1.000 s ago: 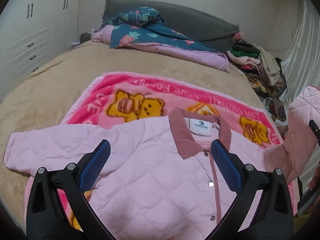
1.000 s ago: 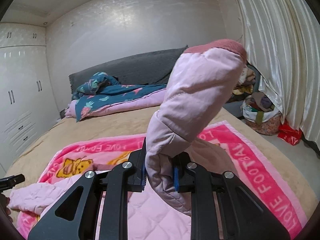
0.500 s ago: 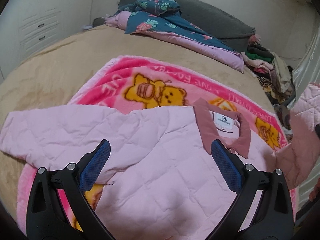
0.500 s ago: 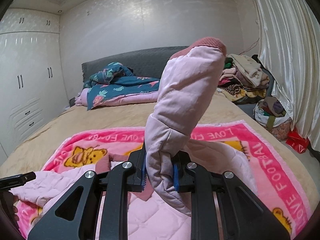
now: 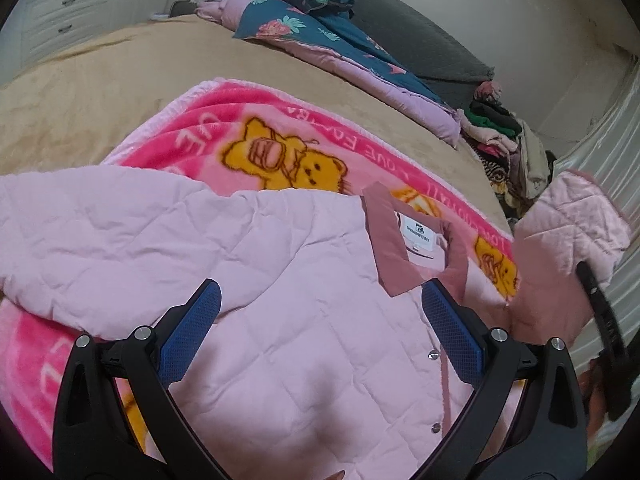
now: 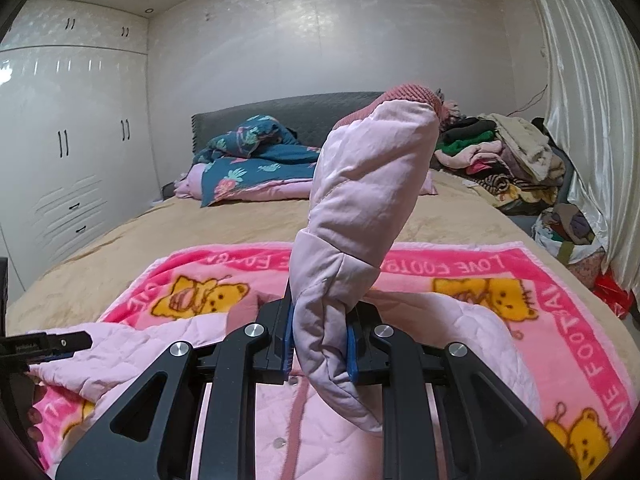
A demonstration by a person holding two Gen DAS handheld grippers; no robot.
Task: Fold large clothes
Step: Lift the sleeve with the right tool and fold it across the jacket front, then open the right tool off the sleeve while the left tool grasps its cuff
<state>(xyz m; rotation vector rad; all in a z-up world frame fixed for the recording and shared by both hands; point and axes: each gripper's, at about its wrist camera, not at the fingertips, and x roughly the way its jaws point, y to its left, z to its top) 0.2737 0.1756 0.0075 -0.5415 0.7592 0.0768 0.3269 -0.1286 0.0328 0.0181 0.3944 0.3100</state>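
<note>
We see a pink jacket [image 5: 304,320] on a "LOVE FOOTBALL" blanket [image 6: 472,268] across a tan bed [image 6: 248,220], left claw [image 5: 320,328] apart, right claw [image 6: 320,340] clamped on its sleeve [image 6: 360,208].

The pink blanket [image 6: 460,268] carries white lettering along its border: "LOVE FOOTBALL", seen upside down on the far edge from the right wrist view, and again running down the right-hand edge. The white neck label [image 5: 418,234] inside the pink jacket's [image 5: 304,320] collar bears a small logo and a line of print too small to read.
</note>
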